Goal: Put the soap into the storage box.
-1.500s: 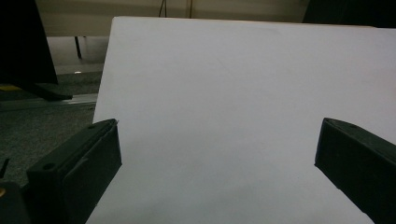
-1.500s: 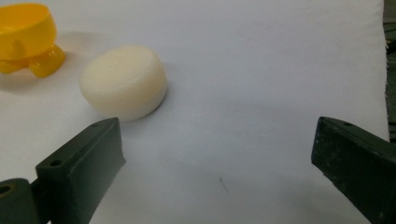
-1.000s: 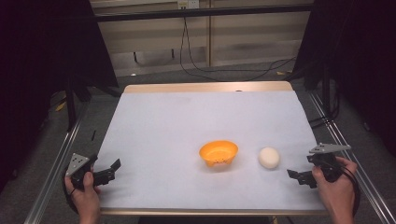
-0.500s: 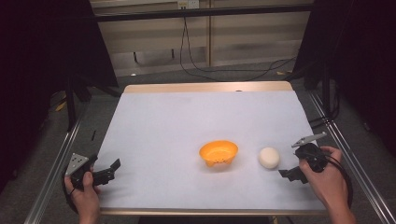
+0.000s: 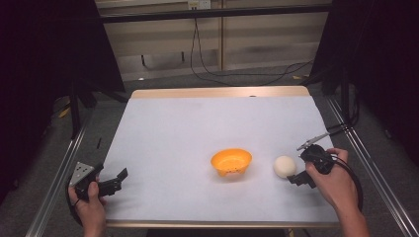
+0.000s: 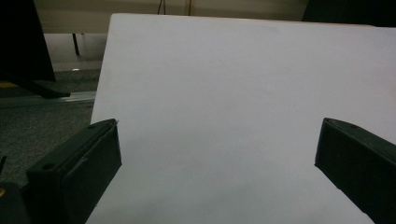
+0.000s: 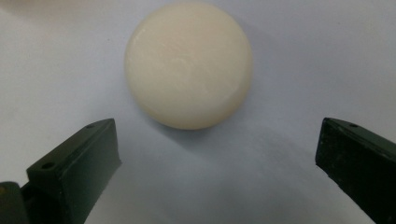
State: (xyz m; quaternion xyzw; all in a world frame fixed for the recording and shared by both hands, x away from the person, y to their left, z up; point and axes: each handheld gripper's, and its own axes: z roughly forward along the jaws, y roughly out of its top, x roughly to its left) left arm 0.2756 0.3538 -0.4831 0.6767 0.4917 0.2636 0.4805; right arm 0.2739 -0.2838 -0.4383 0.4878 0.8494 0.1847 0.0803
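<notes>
While the orange bowl (image 5: pixel 231 162) sits near the middle of the white worktop (image 5: pixel 197 128), nothing can be seen inside it from the high view. A cream-white ball (image 5: pixel 285 166) rests on the worktop just beside the bowl, apart from it. The right claw (image 5: pixel 297 179) hovers just beside the ball; its jaws have just been opening and now stand wide, and in the right gripper view the ball (image 7: pixel 188 65) lies ahead of the tips, not between them. The left claw (image 5: pixel 116 178) stands open over the worktop's near left corner, gripping nothing.
</notes>
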